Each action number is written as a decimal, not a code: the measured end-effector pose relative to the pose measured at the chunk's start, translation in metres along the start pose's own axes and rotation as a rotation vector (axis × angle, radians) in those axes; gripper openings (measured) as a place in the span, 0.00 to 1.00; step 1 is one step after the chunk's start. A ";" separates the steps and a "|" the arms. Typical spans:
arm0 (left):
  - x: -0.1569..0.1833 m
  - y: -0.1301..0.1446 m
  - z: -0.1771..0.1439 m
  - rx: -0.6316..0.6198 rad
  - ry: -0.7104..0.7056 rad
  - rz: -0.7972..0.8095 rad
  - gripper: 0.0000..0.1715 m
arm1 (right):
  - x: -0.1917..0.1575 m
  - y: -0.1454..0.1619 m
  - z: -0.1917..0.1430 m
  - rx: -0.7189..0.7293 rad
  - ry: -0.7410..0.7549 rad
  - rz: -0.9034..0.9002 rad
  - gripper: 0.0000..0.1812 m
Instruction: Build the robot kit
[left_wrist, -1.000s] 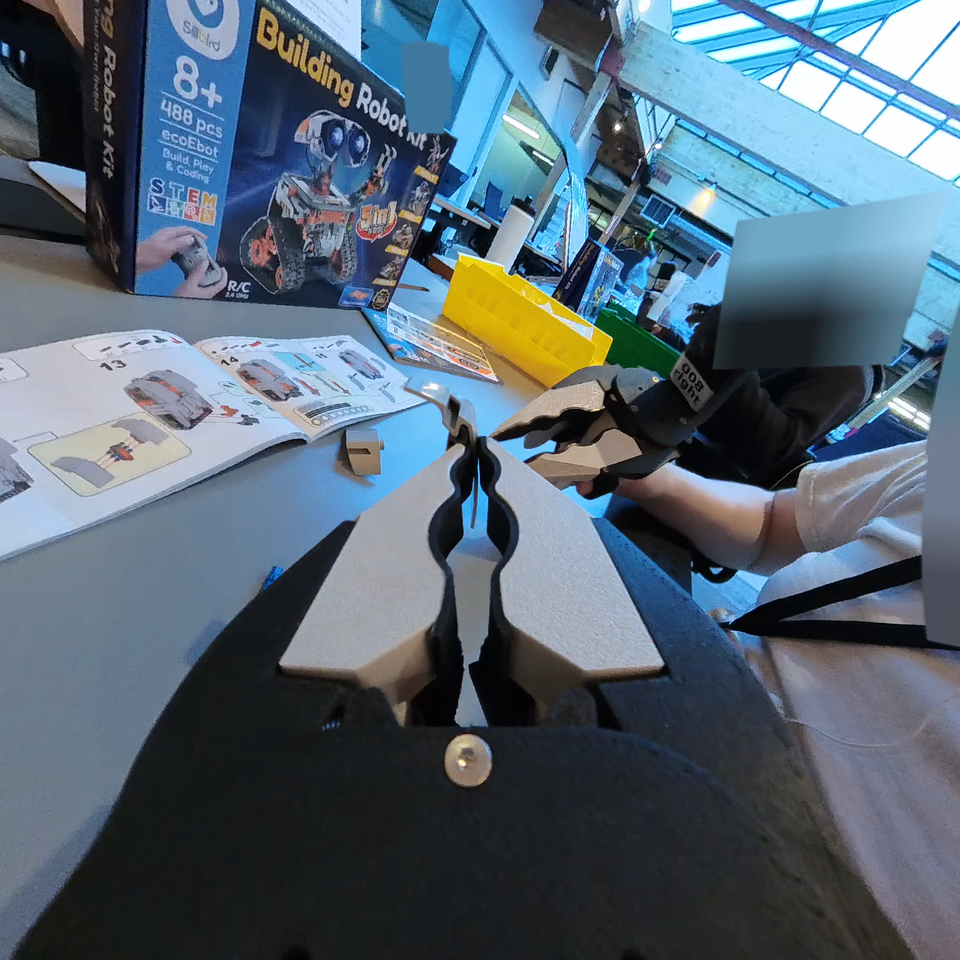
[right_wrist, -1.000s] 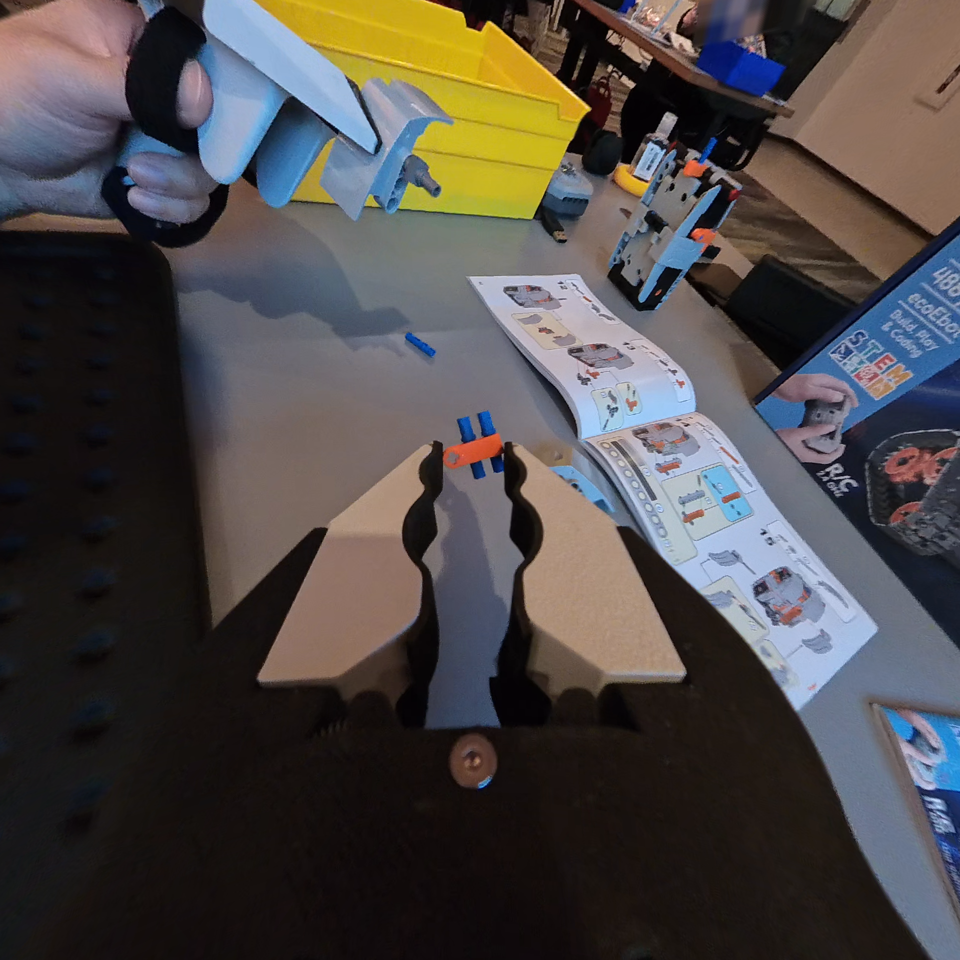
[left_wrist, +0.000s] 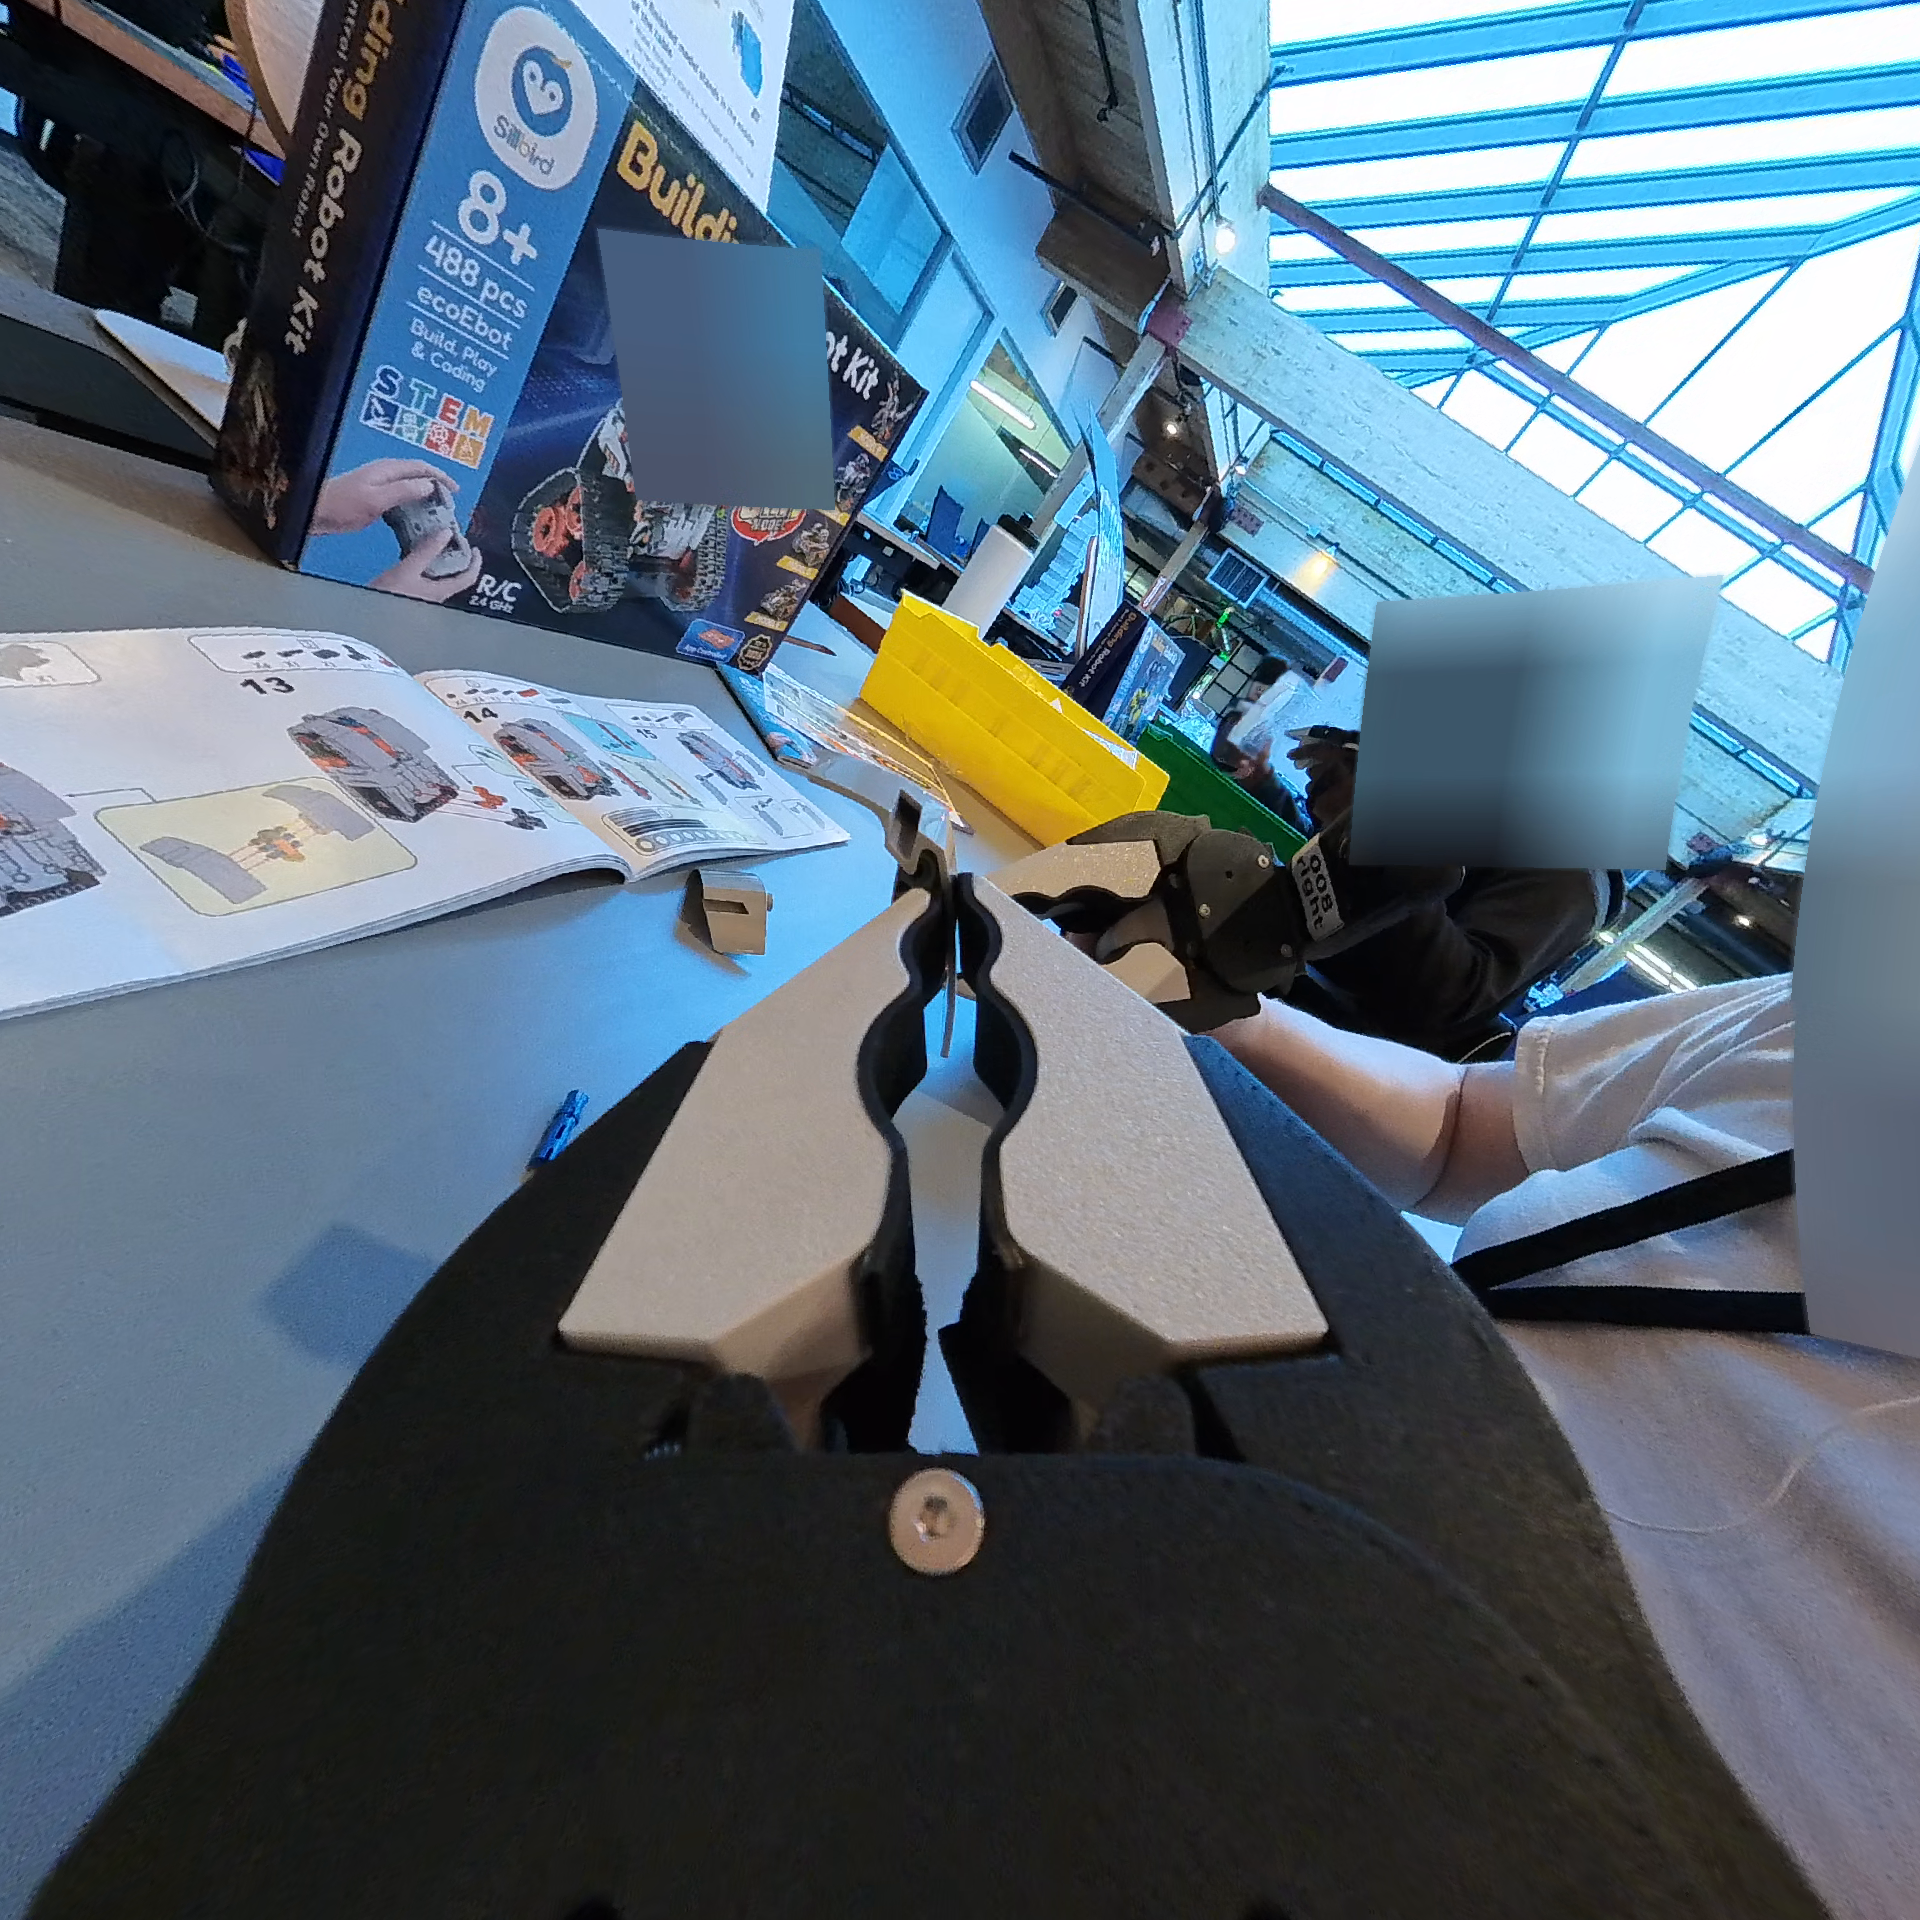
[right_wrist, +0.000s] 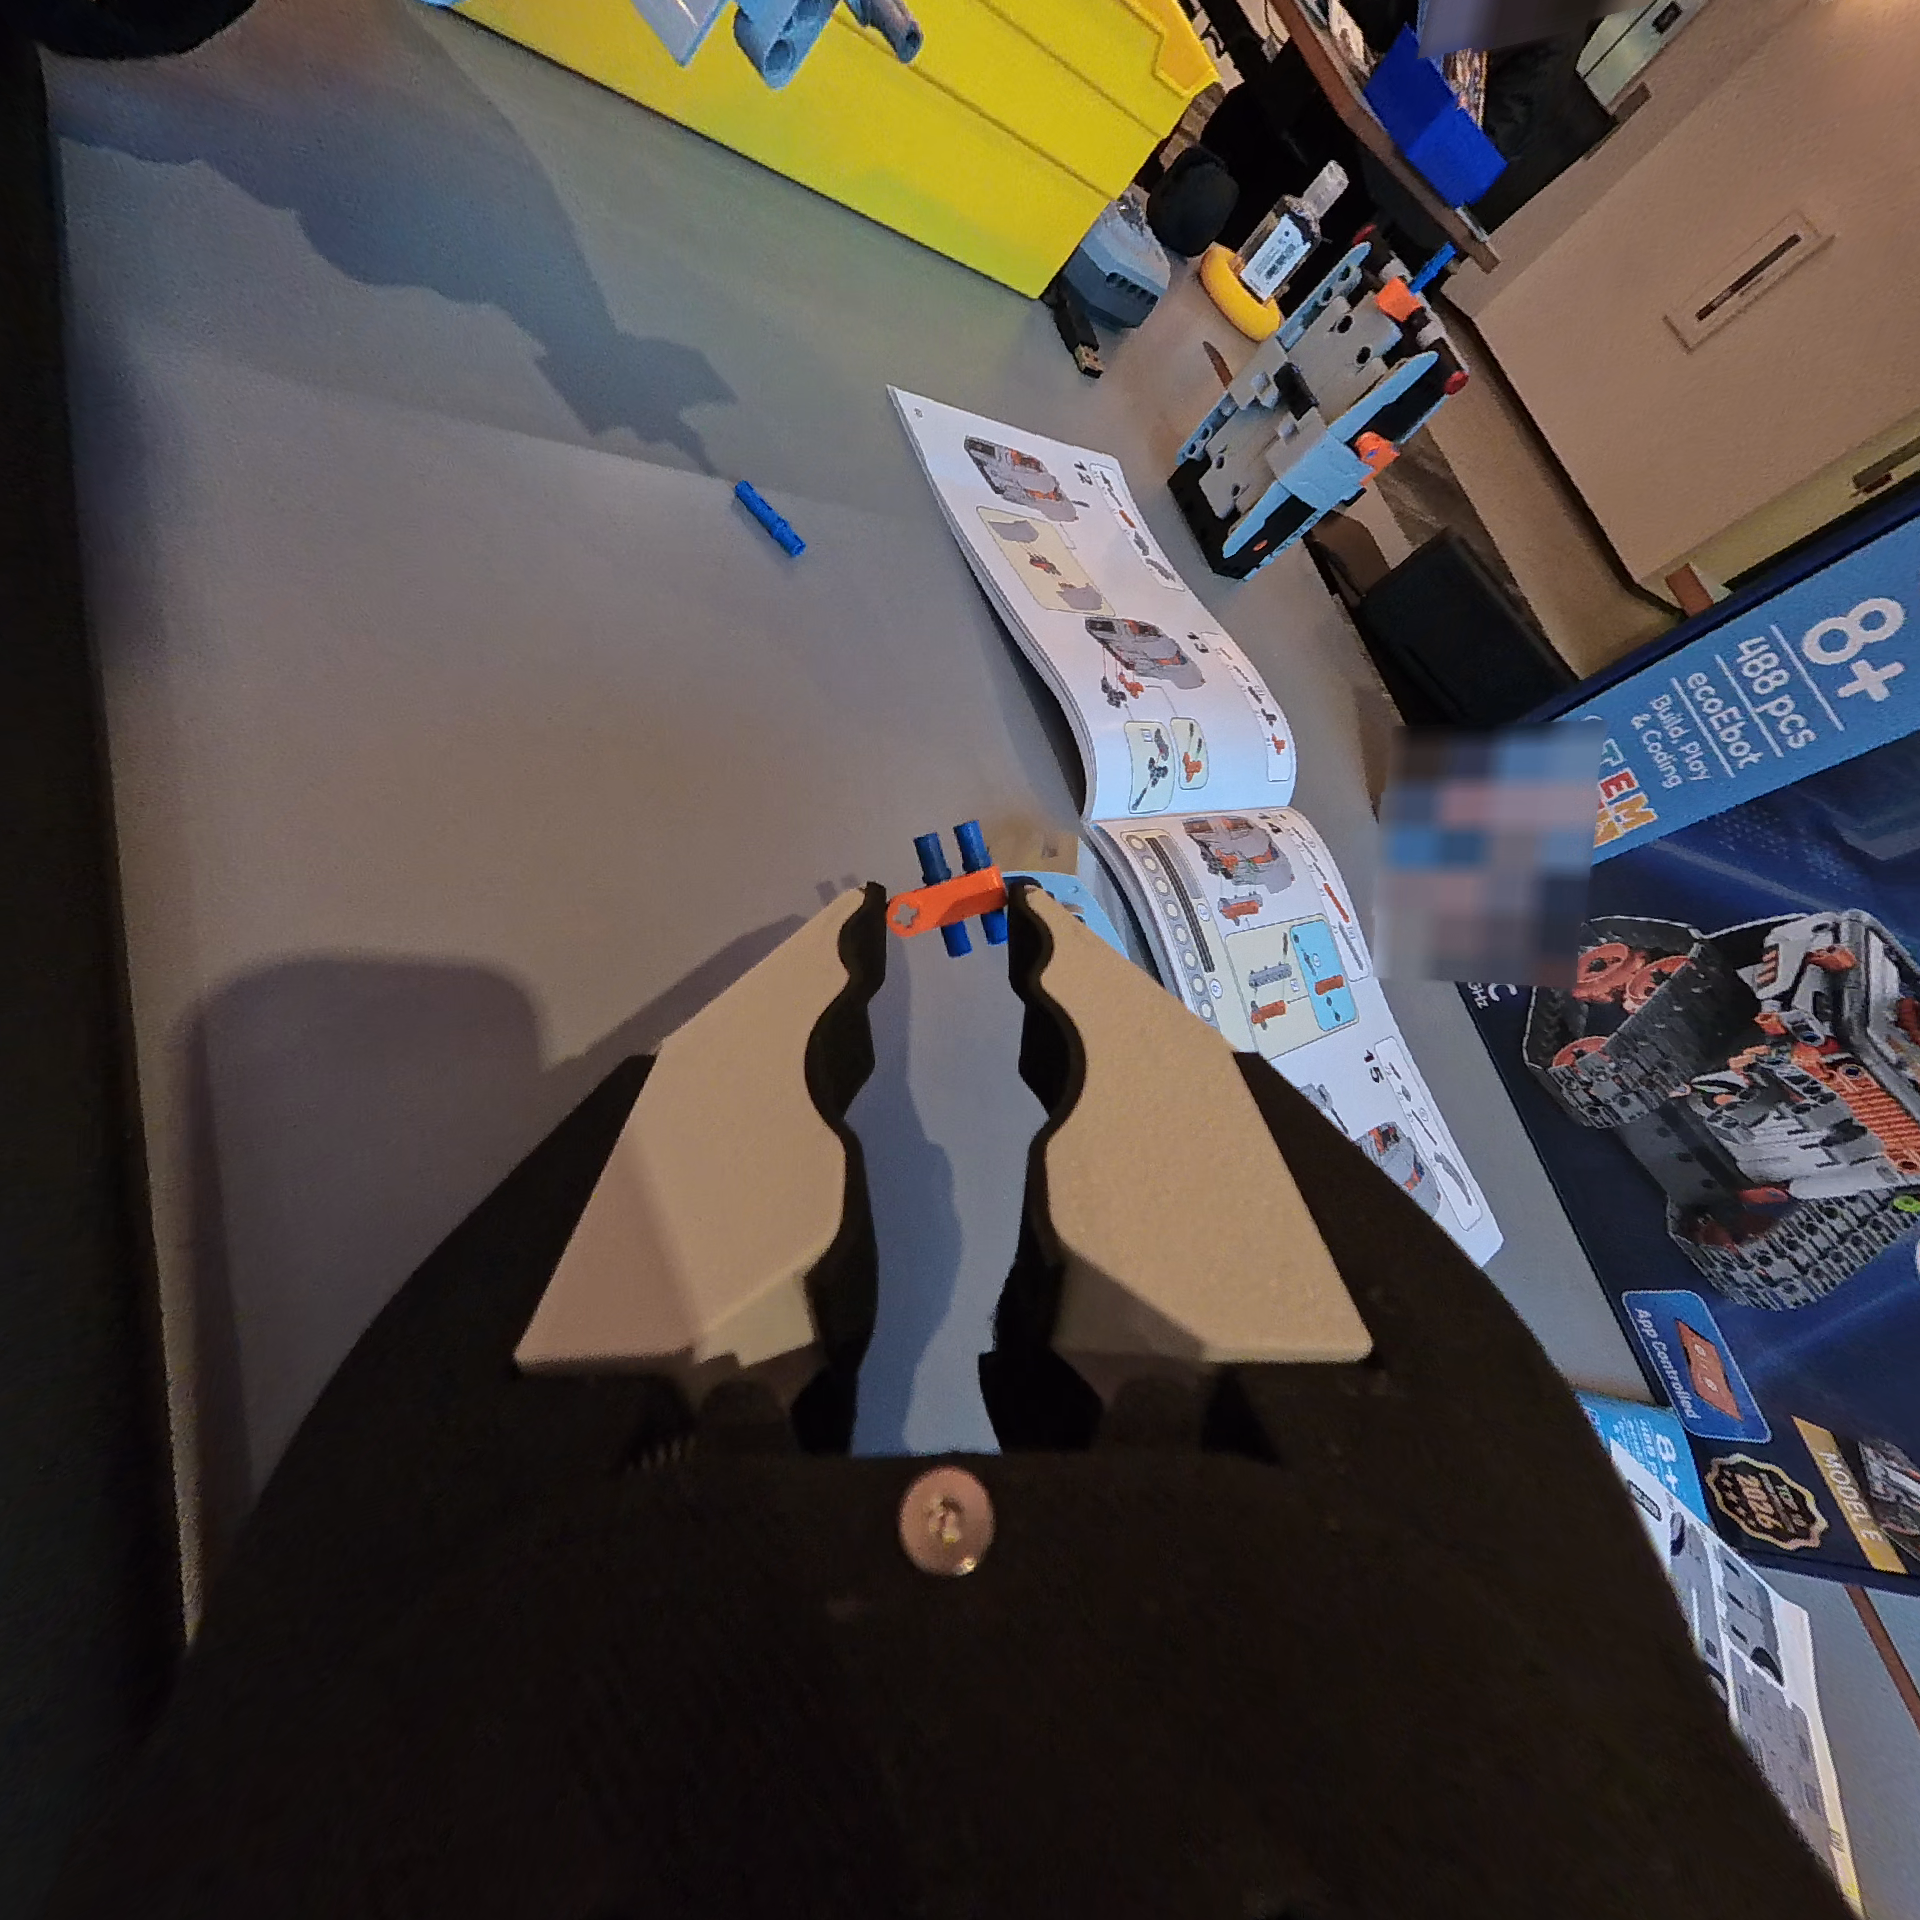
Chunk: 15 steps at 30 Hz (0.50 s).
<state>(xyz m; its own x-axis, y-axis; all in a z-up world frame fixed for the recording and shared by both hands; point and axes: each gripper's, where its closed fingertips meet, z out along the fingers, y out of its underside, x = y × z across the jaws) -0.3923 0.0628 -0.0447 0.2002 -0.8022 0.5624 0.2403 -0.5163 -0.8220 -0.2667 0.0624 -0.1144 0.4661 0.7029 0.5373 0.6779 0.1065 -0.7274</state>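
Your left tool (left_wrist: 951, 899) is clamped on a grey part (left_wrist: 920, 831), its tips pinched together on the part's thin lower edge while the rest sticks up past them, held above the counter (left_wrist: 312, 1091). Your right tool (right_wrist: 940, 909) is clamped on an orange beam (right_wrist: 940, 906) that spans the gap between the tips, with two blue pins (right_wrist: 961, 883) pushed through it side by side; it hangs over the grey counter too. Just beyond the left tool, a loose grey block (left_wrist: 727, 909) lies on the counter beside the near edge of the open manual (left_wrist: 312, 790), and a single blue pin (left_wrist: 558, 1127) lies to the tool's left. From the left wrist view, the right tool shows just past the grey part, near it, though you cannot tell whether they touch. Behind the manual stands the kit box (left_wrist: 499, 343), upright. Farther off sits a yellow bin (left_wrist: 997, 727) with a green bin (left_wrist: 1216, 779) just behind it. In the right wrist view, a half-built model (right_wrist: 1320, 416) stands beyond the manual's far page, near the counter's far end.
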 end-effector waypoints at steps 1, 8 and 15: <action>0.000 0.000 0.000 -0.001 0.000 0.000 0.00 | 0.000 0.000 0.000 0.000 0.001 -0.003 0.12; 0.000 0.002 0.001 -0.007 0.004 -0.004 0.00 | 0.002 -0.001 -0.001 0.001 0.013 -0.008 0.12; 0.000 0.002 0.001 -0.005 0.008 -0.011 0.00 | 0.002 -0.001 -0.002 -0.001 0.018 -0.019 0.12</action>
<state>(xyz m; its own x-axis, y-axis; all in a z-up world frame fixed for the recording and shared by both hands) -0.3913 0.0619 -0.0457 0.1901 -0.7989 0.5707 0.2376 -0.5265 -0.8163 -0.2652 0.0624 -0.1117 0.4634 0.6882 0.5582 0.6871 0.1188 -0.7168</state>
